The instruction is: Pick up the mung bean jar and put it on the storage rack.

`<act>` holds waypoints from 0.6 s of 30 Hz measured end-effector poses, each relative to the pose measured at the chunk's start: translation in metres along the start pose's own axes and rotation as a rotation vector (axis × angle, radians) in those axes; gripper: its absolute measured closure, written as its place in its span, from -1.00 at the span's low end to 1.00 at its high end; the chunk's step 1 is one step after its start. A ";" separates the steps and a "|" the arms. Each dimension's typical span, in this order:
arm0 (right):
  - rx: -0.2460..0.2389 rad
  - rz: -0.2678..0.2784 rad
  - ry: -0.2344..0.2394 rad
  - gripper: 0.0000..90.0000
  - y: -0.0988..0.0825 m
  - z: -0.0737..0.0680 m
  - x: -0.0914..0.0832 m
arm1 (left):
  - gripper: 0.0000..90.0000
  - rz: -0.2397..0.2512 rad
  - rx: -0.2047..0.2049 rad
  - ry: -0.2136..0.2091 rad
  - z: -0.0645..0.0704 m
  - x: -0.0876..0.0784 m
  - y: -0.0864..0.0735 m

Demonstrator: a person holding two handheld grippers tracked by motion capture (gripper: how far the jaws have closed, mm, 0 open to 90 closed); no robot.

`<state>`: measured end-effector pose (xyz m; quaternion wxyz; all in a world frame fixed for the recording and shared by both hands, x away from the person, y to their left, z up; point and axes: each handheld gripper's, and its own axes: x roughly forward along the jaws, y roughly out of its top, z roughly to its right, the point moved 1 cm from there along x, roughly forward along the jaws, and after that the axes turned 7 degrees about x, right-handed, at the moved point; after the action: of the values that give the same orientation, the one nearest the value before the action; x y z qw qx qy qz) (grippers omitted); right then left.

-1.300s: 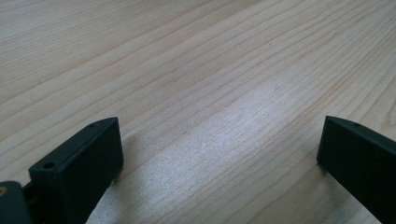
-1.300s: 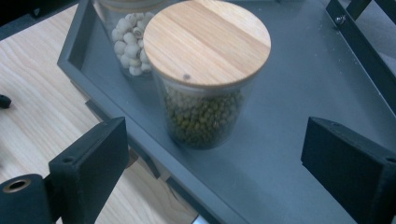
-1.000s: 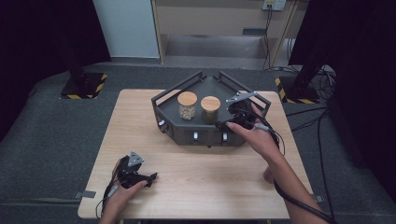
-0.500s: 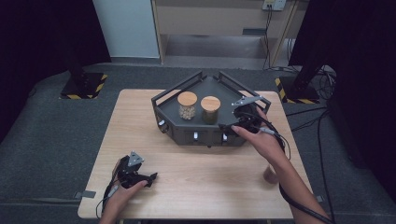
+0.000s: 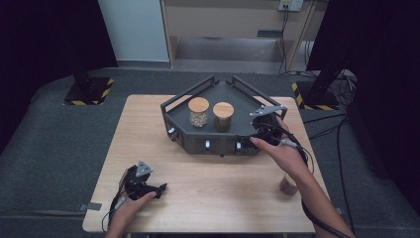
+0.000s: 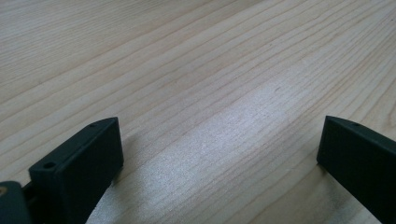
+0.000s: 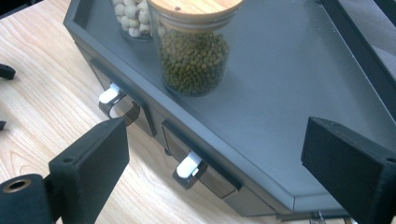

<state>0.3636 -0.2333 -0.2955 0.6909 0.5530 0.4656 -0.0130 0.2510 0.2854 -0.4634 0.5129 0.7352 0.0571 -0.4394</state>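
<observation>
High view first: wooden table, dark angular tray at its far middle, two wooden-lidded jars side by side on it, pale-bean jar left, green-bean jar right, close together, touching or not impossible to tell from here. Right gripper over the tray's right front corner, jaws themselves masked by the hand and the grey plate, so gap unreadable in this view. Small brownish jar on the table near the right edge, half hidden behind the right forearm, contents hard to make out. Left gripper low at the near left of the table, well apart from the tray, jaw tips tiny and dark against the wood. Over to the left gripper view: bare wood grain, two black jaws wide apart, nothing between them, right jaw cut off by the frame edge. Now the right gripper view: jaws spread wide and empty, hovering above the tray's front edge; green-bean jar straight ahead on the tray floor, lid clipped by the top edge; pale-bean jar behind it, mostly cropped; two white-handled drawer pulls along the tray's front face, drawers' insides not visible.
</observation>
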 end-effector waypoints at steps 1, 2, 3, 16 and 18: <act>0.002 0.003 0.000 -0.83 -0.003 0.001 -0.003 | -1.00 0.000 0.000 0.000 0.000 0.000 0.000; 0.004 0.003 -0.001 -0.83 -0.005 0.001 -0.004 | -1.00 0.000 0.000 0.000 0.000 0.000 0.000; 0.004 0.003 -0.001 -0.83 -0.005 0.001 -0.004 | -1.00 0.000 -0.001 0.000 0.000 0.000 0.000; 0.030 0.001 -0.028 -0.83 -0.027 0.008 -0.024 | -1.00 0.000 -0.002 0.001 0.000 0.000 0.000; 0.031 0.005 -0.029 -0.83 -0.030 0.009 -0.026 | -1.00 0.000 -0.002 0.001 0.000 0.000 0.000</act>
<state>0.3384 -0.2649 -0.3009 0.6888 0.5645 0.4541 -0.0267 0.2509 0.2850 -0.4634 0.5134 0.7351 0.0581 -0.4390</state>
